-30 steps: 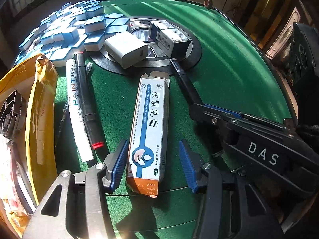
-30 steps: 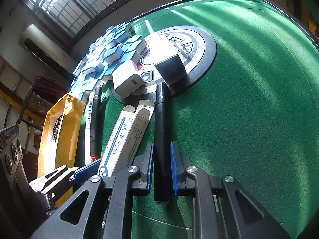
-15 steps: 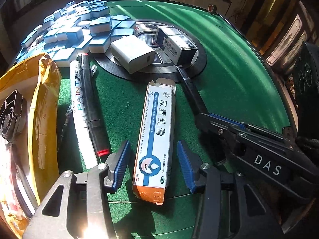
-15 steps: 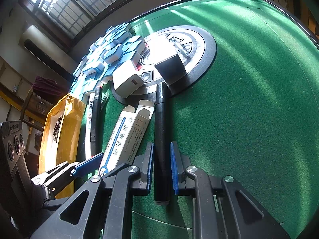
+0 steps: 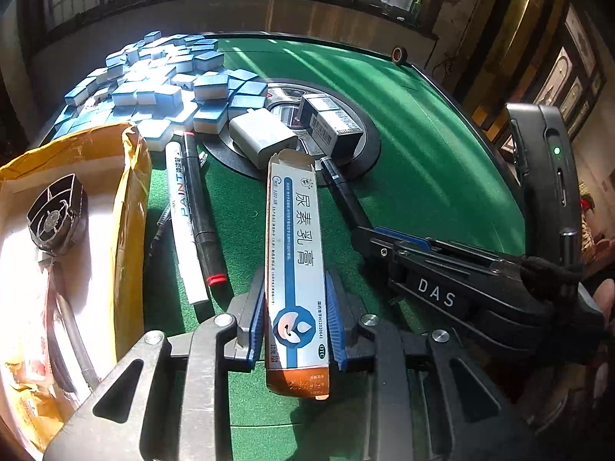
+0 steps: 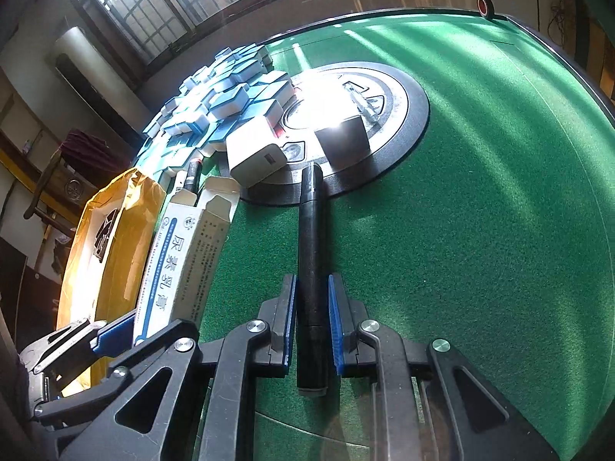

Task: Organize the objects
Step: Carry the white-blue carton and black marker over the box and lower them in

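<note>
My left gripper point(image 5: 295, 319) is shut on a long white and blue ointment box point(image 5: 294, 253) with an orange end, and holds it lifted and tilted above the green felt table point(image 5: 430, 176). The box also shows at the left of the right wrist view point(image 6: 184, 265). My right gripper point(image 6: 311, 319) is closed around a black pen point(image 6: 312, 261) that points at the round black centre plate point(image 6: 407, 126). Its blue pads sit against the pen's sides. The right gripper shows in the left wrist view point(image 5: 388, 238).
A white paint marker point(image 5: 180, 207) and a black marker with a red band point(image 5: 201, 211) lie left of the box. A yellow envelope bag point(image 5: 130, 207) holds a black fan. A white charger point(image 5: 261, 138), a dark box point(image 5: 334, 126) and several blue-white tiles point(image 5: 153, 84) lie beyond.
My left gripper has closed on the ointment box and raised its near end off the felt. My right gripper stays around the black pen.
</note>
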`<state>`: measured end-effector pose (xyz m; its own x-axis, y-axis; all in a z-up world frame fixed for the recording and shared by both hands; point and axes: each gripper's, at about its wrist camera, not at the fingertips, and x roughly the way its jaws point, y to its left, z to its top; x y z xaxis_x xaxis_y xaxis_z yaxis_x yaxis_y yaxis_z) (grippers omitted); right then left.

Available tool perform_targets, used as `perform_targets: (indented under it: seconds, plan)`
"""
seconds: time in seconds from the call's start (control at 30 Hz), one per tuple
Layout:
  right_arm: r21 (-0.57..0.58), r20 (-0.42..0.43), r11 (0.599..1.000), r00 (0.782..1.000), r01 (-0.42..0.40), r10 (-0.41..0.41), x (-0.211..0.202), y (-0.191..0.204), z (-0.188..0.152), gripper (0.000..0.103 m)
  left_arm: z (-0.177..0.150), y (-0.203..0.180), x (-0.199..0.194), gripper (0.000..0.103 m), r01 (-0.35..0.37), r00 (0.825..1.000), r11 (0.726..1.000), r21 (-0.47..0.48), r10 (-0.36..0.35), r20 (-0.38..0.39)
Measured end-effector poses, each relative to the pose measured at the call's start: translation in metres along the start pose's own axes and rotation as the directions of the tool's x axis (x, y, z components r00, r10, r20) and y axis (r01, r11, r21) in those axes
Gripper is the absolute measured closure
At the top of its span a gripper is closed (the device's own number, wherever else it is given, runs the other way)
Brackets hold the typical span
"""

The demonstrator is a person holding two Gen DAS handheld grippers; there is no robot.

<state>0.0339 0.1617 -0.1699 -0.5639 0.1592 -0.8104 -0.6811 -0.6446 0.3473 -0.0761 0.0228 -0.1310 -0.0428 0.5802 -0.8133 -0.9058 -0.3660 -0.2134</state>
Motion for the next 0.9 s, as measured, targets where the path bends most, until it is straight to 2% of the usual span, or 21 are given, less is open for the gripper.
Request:
perform_targets:
  seconds: [0.1, 0.33, 0.37, 0.47, 0.67, 0.9]
  plan:
    - [-0.015, 0.001, 1.000, 1.000, 0.012, -0.012, 0.003, 0.003, -0.001, 0.089, -0.006, 0.015, -0.019, 0.078, 0.059, 0.998, 0.995, -0.076, -0.058, 0.018]
    - [-0.075, 0.038, 0.996, 0.998, 0.058, -0.055, 0.006, 0.014, -0.003, 0.086, -0.021, 0.050, -0.063, 0.078, 0.095, 0.991, 0.979, -0.179, -0.076, 0.109]
    - [-0.098, 0.043, 0.992, 0.996, 0.081, -0.077, 0.006, 0.018, -0.004, 0.089, -0.023, 0.057, -0.069, 0.078, 0.098, 0.990, 0.976, -0.196, -0.075, 0.122]
    - [-0.120, 0.056, 0.987, 0.993, 0.109, -0.102, 0.006, 0.021, -0.006, 0.090, -0.026, 0.083, -0.084, 0.078, 0.109, 0.986, 0.960, -0.258, -0.072, 0.147]
    - [-0.052, 0.062, 0.999, 0.998, -0.008, 0.012, -0.011, 0.020, -0.004, 0.090, -0.034, 0.129, -0.104, 0.078, 0.076, 0.983, 0.932, -0.355, -0.010, 0.183]
    - [-0.075, 0.068, 0.974, 0.973, -0.215, 0.220, -0.042, 0.081, -0.021, 0.090, -0.039, 0.168, -0.105, 0.078, 0.044, 0.981, 0.897, -0.439, 0.044, 0.187]
